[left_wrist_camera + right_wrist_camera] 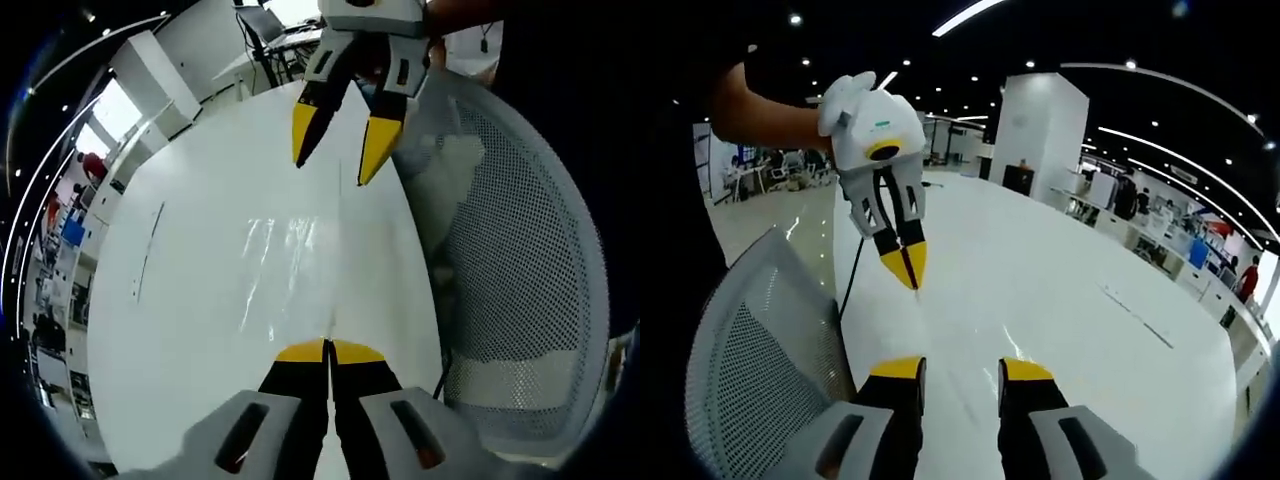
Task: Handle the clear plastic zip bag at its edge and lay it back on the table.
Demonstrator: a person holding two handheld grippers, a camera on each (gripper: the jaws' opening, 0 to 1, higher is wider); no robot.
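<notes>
The clear plastic zip bag (285, 265) lies flat on the white table (180, 330), showing mainly as pale glints. My left gripper (328, 350) is shut, its yellow tips pressed together right at the bag's near edge, apparently pinching it. In the right gripper view the left gripper (908, 268) points down at the table, held by a person's hand. My right gripper (960, 370) is open with nothing between its fingers; in the left gripper view the right gripper (340, 145) hovers just beyond the bag's far edge. The bag itself is too faint to make out in the right gripper view.
A grey mesh chair (520, 250) stands against the table's edge, close to both grippers; the same chair (750, 370) has a dark cable (848, 275) hanging beside it. A thin line mark (150, 250) lies on the table. Desks and people fill the office beyond.
</notes>
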